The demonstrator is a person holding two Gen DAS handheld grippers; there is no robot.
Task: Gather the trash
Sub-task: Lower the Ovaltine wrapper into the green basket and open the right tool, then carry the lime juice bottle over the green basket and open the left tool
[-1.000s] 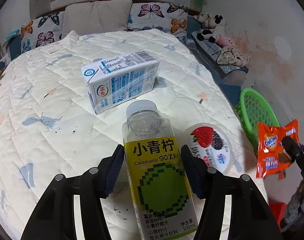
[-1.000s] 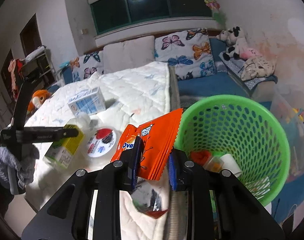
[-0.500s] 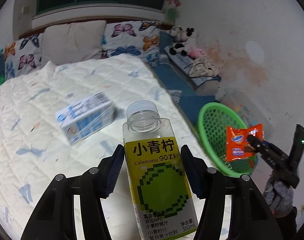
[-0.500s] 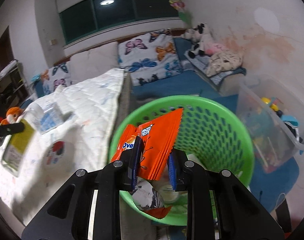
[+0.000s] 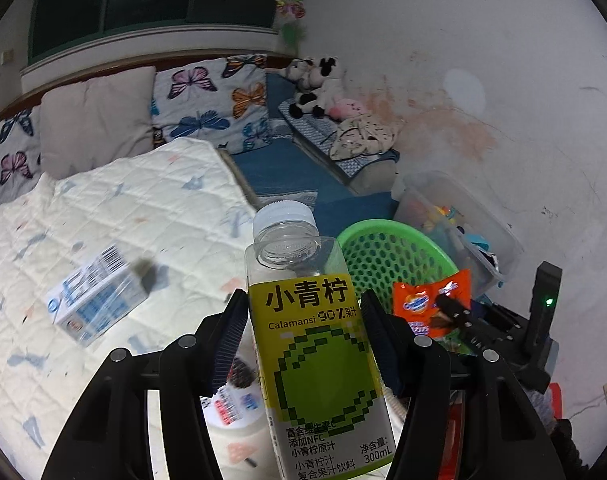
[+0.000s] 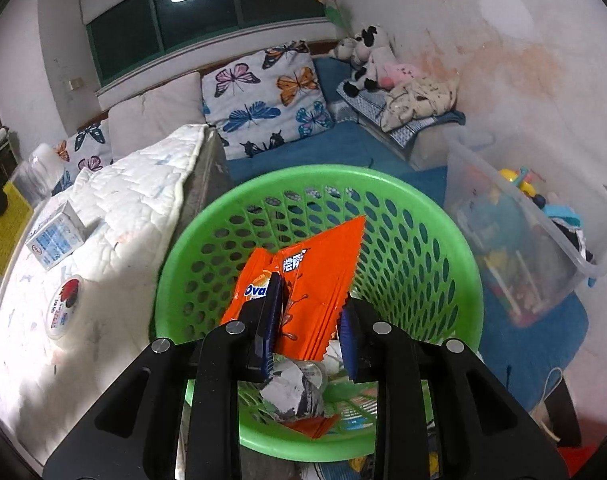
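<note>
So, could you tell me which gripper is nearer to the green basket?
Right. The right gripper hangs directly over the green basket, holding the orange wrapper; the left gripper, holding the bottle, is beside it, above the bed edge.

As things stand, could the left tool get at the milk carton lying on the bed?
Probably not yet: the left tool is shut on the calamansi bottle, so its fingers are occupied. The milk carton lies unobstructed on the quilt.
</note>
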